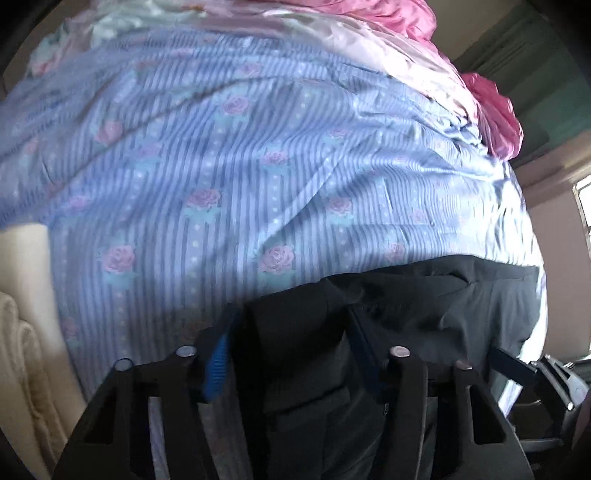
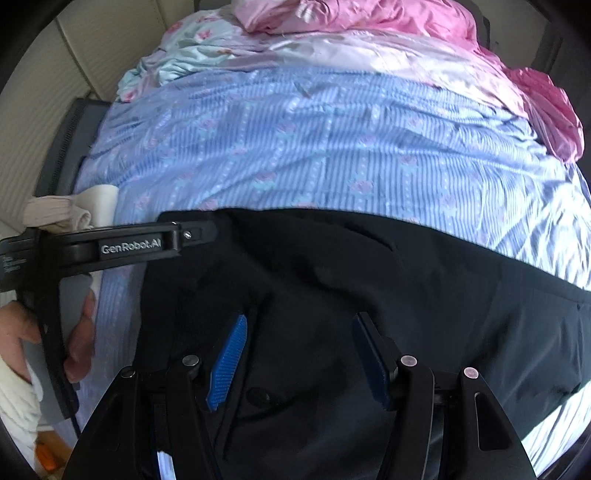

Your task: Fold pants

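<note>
Dark pants (image 2: 369, 266) lie spread on a blue striped bedsheet with pink roses (image 2: 332, 147). In the left wrist view the pants (image 1: 443, 295) fill the lower right, and one bunched edge rises between the fingers of my left gripper (image 1: 291, 350). Its blue pads (image 1: 218, 358) stand apart on either side of that fold, open. From the right wrist view, the left gripper (image 2: 199, 233) reaches the pants' upper left corner. My right gripper (image 2: 301, 354) hangs open just over the pants' middle, with cloth beneath its pads (image 2: 229, 362).
A crumpled pink quilt (image 2: 406, 18) and pale bedding are heaped at the far end of the bed. A hand (image 2: 79, 332) holds the left gripper's handle. Folded beige cloth (image 2: 55, 214) lies at the bed's left edge beside cream padding (image 2: 37, 129).
</note>
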Demonstrator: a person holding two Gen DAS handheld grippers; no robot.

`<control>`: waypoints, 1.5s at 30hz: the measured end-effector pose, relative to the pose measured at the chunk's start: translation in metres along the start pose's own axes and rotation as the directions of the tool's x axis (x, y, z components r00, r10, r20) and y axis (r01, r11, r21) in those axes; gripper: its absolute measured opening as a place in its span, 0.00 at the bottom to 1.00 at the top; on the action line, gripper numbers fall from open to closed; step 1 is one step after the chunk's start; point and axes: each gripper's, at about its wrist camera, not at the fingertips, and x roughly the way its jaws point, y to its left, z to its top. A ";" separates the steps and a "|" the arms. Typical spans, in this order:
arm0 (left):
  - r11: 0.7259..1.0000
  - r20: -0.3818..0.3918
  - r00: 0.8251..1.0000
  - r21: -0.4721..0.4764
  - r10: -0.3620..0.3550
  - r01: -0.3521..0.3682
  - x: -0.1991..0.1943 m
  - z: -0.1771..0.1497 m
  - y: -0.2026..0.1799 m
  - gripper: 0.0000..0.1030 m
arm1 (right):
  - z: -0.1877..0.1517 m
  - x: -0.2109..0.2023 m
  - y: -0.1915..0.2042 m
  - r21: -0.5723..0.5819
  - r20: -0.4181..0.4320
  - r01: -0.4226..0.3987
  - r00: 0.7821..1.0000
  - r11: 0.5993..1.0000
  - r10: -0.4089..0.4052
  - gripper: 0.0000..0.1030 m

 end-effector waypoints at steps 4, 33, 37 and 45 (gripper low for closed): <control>1.000 0.028 1.000 -0.010 -0.010 0.011 -0.020 -0.009 -0.004 0.39 | -0.007 0.002 -0.010 0.027 -0.010 -0.003 1.000 1.000 0.003 0.58; 0.957 0.225 0.938 0.064 0.263 -0.284 -0.113 -0.060 -0.064 0.76 | -0.065 -0.074 -0.083 0.049 0.112 0.011 0.994 0.999 -0.017 0.58; 0.959 0.256 0.937 0.091 0.238 -0.268 -0.139 -0.104 -0.099 0.77 | -0.092 -0.102 -0.092 -0.014 0.132 -0.021 0.991 1.000 0.023 0.58; 0.979 0.159 0.966 -0.023 0.205 -0.204 -0.131 -0.183 -0.144 0.77 | -0.163 -0.124 -0.120 -0.077 0.035 -0.077 0.996 0.994 0.080 0.58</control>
